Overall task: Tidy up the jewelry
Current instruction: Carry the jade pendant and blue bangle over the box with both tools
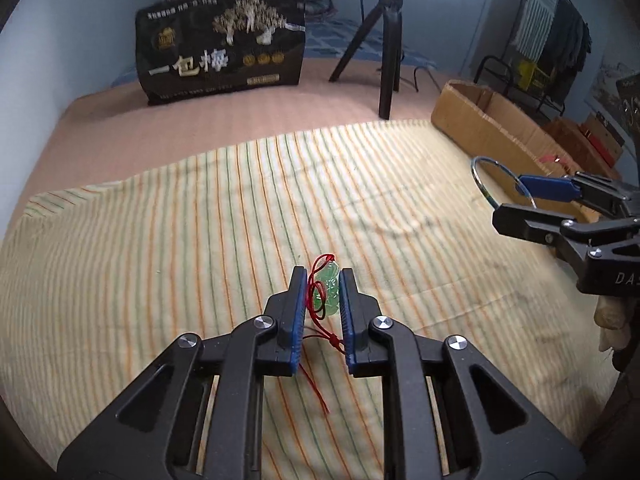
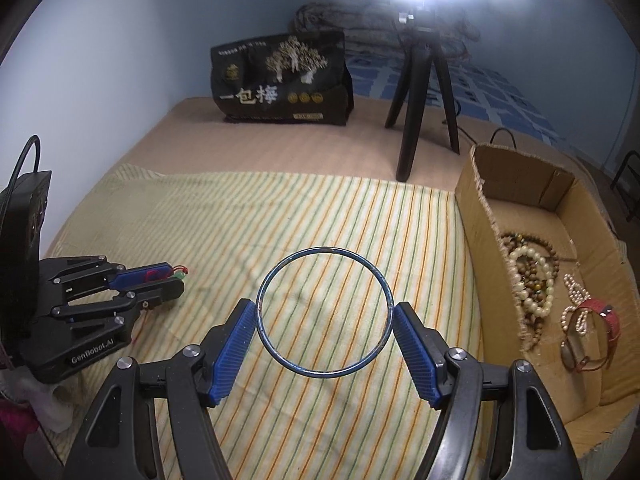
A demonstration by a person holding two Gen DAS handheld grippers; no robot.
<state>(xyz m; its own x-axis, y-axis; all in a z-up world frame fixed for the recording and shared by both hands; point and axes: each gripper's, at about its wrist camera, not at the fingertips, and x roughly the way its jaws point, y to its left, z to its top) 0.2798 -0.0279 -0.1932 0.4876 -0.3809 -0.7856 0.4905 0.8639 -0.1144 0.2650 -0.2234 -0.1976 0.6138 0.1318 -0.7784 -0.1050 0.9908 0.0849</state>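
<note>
Spanning the blue bangle [image 2: 324, 312] across its width, the right gripper [image 2: 324, 322] fingers hold it for the cardboard box [image 2: 516, 184]; the left gripper [image 1: 323, 294] fingers apparently pinch the green pendant [image 1: 328, 290].

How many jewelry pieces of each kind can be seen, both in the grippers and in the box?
Bangle, in the right gripper: 1
Jade pendant, in the left gripper: 1
Bead strands, piled in the box, at least: 2
Pearl strand: 1
Watches: 2
Total: at least 7
</note>
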